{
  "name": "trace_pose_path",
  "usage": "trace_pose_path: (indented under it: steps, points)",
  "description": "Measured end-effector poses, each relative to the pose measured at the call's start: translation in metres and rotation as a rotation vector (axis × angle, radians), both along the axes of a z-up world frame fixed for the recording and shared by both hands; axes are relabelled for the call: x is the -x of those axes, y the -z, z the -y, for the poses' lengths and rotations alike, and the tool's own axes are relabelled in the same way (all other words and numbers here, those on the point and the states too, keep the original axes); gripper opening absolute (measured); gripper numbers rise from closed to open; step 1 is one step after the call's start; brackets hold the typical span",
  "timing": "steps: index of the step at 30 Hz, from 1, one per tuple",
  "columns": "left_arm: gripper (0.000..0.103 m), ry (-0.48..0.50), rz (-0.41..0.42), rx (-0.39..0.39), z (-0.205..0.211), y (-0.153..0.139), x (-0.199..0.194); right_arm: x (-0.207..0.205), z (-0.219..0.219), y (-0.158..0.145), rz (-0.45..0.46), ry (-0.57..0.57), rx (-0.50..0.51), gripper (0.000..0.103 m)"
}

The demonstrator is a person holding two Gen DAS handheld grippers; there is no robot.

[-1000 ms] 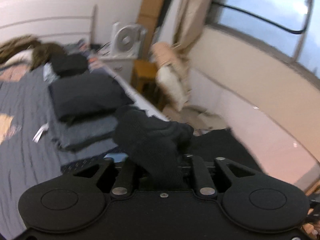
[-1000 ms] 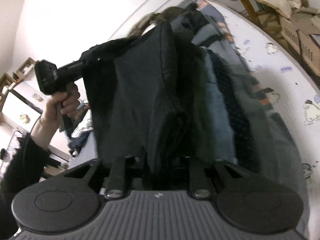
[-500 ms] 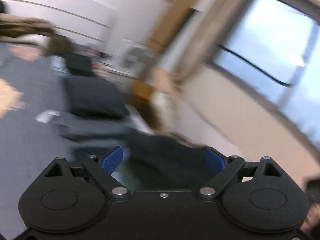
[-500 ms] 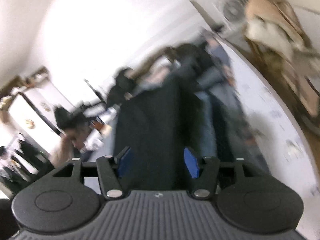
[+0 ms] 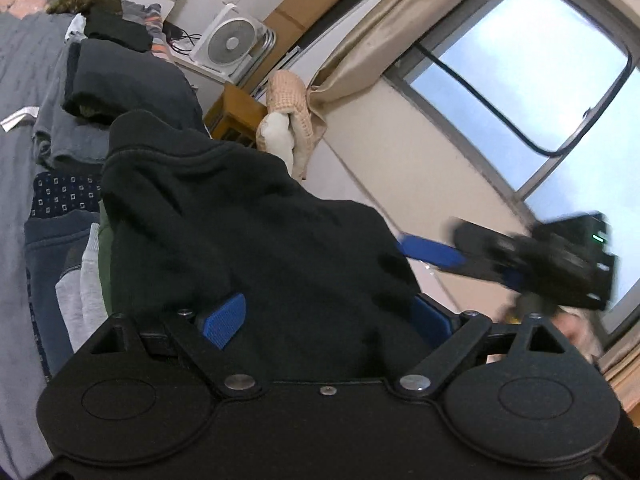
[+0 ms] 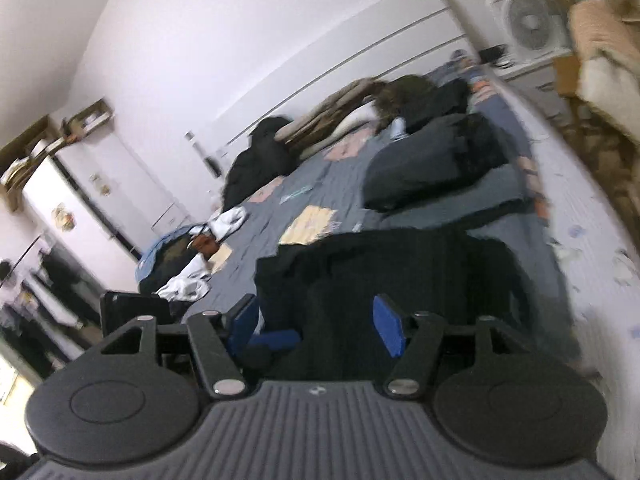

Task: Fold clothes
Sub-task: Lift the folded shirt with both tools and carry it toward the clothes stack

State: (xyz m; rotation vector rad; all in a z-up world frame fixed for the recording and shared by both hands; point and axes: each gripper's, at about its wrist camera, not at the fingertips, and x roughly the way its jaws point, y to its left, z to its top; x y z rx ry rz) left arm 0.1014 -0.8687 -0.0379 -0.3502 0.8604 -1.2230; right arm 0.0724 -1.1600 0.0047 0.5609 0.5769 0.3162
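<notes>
Left wrist view: the left gripper (image 5: 324, 320) points up and forward, fingers (image 5: 224, 320) spread, black garment (image 5: 248, 232) bunched loosely between them. The right gripper (image 5: 432, 254) is beside it, blurred.

Right wrist view: the right gripper (image 6: 316, 322) aims along the bed (image 6: 312, 184), fingers (image 6: 390, 330) apart over the black garment (image 6: 400, 272), near the folded stack (image 6: 436, 168).

Black garment (image 5: 256, 240): thick knit fabric, bunched and creased, stitched hem visible along upper edge. Lies in a heap on the bed's near end, beside folded stack of dark and grey-blue clothes (image 5: 100, 92). Right wrist view shows same black garment (image 6: 400, 272) rumpled, not folded flat.
</notes>
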Motion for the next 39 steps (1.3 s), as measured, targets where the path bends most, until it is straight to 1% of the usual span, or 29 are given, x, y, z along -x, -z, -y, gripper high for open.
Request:
trace_pose_path:
  steps: [2,5,6,7,10,11,12,15,18,20,21,23,25,26,28,29,32,34,35,39]
  points:
    - [0.089,-0.017,-0.004,0.011,-0.002,-0.001,-0.008,-0.022,0.001,0.006,-0.036,0.001,0.005,0.063]
    - [0.089,-0.042,-0.011,0.027,-0.004,-0.002,-0.02,-0.048,0.016,0.028,-0.147,0.051,-0.027,0.062]
    - [0.089,-0.051,-0.013,0.032,-0.005,-0.002,-0.024,-0.053,0.022,0.036,-0.164,0.048,-0.042,0.061]
    - [0.088,-0.059,-0.015,0.037,-0.005,-0.003,-0.028,-0.053,0.029,0.042,-0.164,0.059,-0.063,0.059]
    - [0.087,-0.086,-0.026,0.052,-0.007,-0.003,-0.042,-0.047,0.047,0.054,-0.146,0.093,-0.128,0.059]
    - [0.086,-0.103,-0.045,0.051,-0.005,-0.002,-0.053,-0.043,0.053,0.058,-0.139,0.123,-0.134,0.059]
    - [0.085,-0.121,-0.059,0.048,-0.003,-0.001,-0.062,-0.045,0.057,0.061,-0.145,0.144,-0.139,0.059]
    - [0.084,-0.188,-0.036,0.016,0.007,0.0,-0.077,-0.048,0.067,0.073,-0.206,0.202,-0.133,0.06]
    - [0.084,-0.221,-0.053,0.008,0.012,-0.003,-0.085,-0.047,0.07,0.082,-0.234,0.209,-0.139,0.06]
    - [0.084,-0.252,-0.044,0.006,0.007,-0.012,-0.084,-0.033,0.076,0.073,-0.184,0.221,-0.153,0.06]
    - [0.084,-0.257,-0.048,0.033,0.002,-0.016,-0.084,-0.026,0.078,0.069,-0.16,0.227,-0.16,0.06]
    - [0.085,-0.256,-0.054,0.127,-0.017,-0.026,-0.077,-0.007,0.082,0.055,-0.097,0.227,-0.161,0.06]
    - [0.088,-0.197,-0.066,0.186,-0.022,-0.036,-0.066,0.009,0.08,0.04,-0.05,0.207,-0.152,0.06]
    - [0.09,-0.146,-0.071,0.192,-0.017,-0.04,-0.06,0.017,0.078,0.033,-0.03,0.193,-0.154,0.06]
    - [0.09,-0.033,-0.059,0.164,0.001,-0.046,-0.042,0.035,0.067,0.022,0.005,0.154,-0.15,0.06]
    - [0.09,0.005,-0.048,0.145,0.012,-0.046,-0.035,0.044,0.059,0.018,0.021,0.128,-0.145,0.06]
    - [0.09,0.041,-0.069,0.072,0.047,-0.033,-0.034,0.075,0.033,0.016,0.055,0.079,-0.148,0.061]
    - [0.09,0.065,-0.083,0.024,0.071,-0.025,-0.034,0.097,0.016,0.023,0.07,0.024,-0.148,0.061]
    - [0.09,0.069,-0.09,0.008,0.08,-0.022,-0.035,0.106,0.009,0.028,0.067,0.017,-0.155,0.062]
    - [0.088,-0.01,-0.117,0.026,0.081,-0.016,-0.057,0.136,-0.008,0.049,0.06,0.02,-0.172,0.062]
